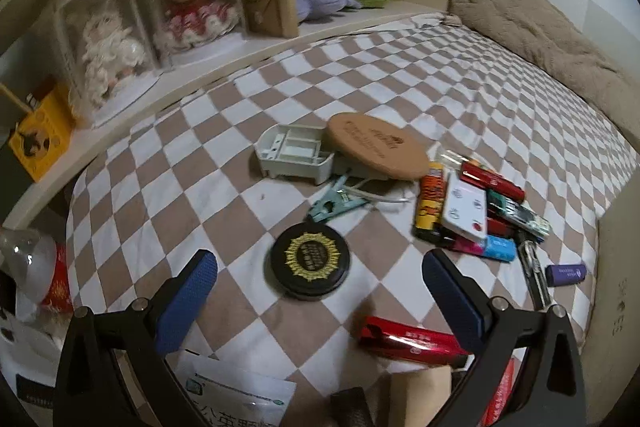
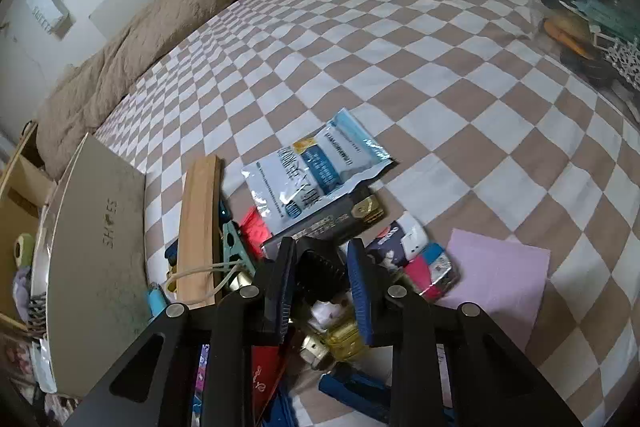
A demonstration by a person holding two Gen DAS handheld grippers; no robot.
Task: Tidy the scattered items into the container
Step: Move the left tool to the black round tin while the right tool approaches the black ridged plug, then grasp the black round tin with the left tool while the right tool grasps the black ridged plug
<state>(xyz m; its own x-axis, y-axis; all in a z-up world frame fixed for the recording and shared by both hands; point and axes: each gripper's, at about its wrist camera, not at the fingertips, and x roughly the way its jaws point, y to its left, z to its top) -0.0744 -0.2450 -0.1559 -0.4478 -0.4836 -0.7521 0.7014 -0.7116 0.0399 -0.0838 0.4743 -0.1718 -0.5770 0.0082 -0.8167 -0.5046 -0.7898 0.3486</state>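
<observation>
Right wrist view shows the right gripper (image 2: 320,259) clenched on a black ridged item (image 2: 318,269) between its blue pads, low over a heap of clutter beside a blue-and-white sachet (image 2: 316,167) and the wooden-edged container (image 2: 200,227). Beyond lies wide, bare checkered bed (image 2: 400,47) (a beige blanket lines its far edge). Seen from the left wrist, the left gripper (image 1: 320,291) hangs released, angled down, with a round black tin (image 1: 309,263) lying between its fingertips, untouched, and a red tube (image 1: 408,341) just beside it.
</observation>
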